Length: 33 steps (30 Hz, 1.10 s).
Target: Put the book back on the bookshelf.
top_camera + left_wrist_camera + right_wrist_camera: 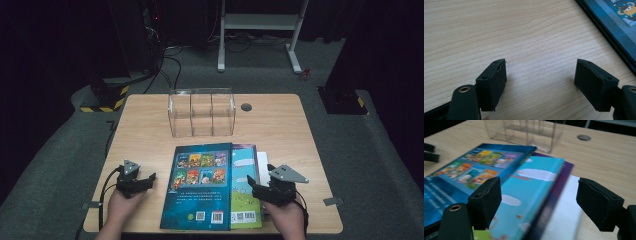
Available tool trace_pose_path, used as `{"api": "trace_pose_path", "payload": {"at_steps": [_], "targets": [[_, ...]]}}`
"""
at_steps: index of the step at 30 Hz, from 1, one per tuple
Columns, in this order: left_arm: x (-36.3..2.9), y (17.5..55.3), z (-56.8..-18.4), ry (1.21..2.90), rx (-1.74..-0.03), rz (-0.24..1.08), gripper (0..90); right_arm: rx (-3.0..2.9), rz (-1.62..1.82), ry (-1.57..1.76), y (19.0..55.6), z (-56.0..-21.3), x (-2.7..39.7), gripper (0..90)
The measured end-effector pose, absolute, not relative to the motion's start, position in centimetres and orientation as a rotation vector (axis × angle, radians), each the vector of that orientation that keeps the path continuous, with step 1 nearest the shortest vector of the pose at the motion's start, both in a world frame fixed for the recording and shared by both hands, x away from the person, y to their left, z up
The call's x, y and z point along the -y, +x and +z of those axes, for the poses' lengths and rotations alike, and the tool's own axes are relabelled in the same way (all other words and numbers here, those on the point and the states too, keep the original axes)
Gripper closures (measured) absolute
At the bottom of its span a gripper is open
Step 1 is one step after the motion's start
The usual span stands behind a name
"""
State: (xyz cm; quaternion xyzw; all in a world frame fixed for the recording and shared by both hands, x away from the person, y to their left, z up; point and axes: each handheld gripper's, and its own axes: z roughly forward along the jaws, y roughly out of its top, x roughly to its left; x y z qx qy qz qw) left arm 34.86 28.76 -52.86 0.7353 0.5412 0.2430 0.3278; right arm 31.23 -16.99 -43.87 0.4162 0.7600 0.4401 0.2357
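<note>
While the books point(212, 187) lie stacked at the near edge of the table point(280, 125), nothing is held — your left gripper point(141, 181) and right gripper point(260, 185) gape empty, and the clear box point(202, 112) waits far behind.

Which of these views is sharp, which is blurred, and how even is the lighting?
High view: table lit, surrounding floor dark, picture soft. Left gripper view: wood grain crisp, jaws cast soft shadows. Right gripper view: stacked books smeared with blur, worst toward the bottom; the clear plastic organizer is slightly soft too.
</note>
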Motion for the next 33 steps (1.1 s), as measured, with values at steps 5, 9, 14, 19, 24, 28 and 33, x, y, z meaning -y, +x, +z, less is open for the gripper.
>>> {"api": "trace_pose_path", "payload": {"at_steps": [5, 9, 14, 19, 24, 28, 33], "targets": [[-28.8, 34.9, -52.9, 1.926, -1.416, 0.640, 26.0, -2.125, 1.238, 1.081, 30.5, -43.5, 15.0, 20.2], [-28.8, 34.9, -52.8, 1.928, -1.414, 0.639, 26.0, -2.170, 1.267, 1.016, 29.9, -43.5, 13.0, 20.4], [-28.8, 34.9, -52.9, 1.927, -1.416, 0.639, 26.1, -2.204, 1.262, 0.999, 29.9, -44.0, 11.9, 21.0], [-28.8, 34.9, -52.8, 1.929, -1.414, 0.640, 26.1, -2.258, 1.232, 1.010, 30.5, -44.7, 11.3, 22.9], [-28.8, 34.9, -52.8, 1.929, -1.414, 0.639, 26.1, -2.222, 1.246, 0.992, 30.2, -44.0, 11.0, 22.8], [-28.8, 34.8, -52.8, 1.931, -1.415, 0.639, 26.3, -2.251, 1.238, 1.016, 30.6, -44.6, 10.9, 23.4], [-28.8, 34.9, -52.8, 1.937, -1.407, 0.636, 26.9, -2.258, 1.216, 1.038, 30.7, -45.0, 10.8, 26.1]]}}
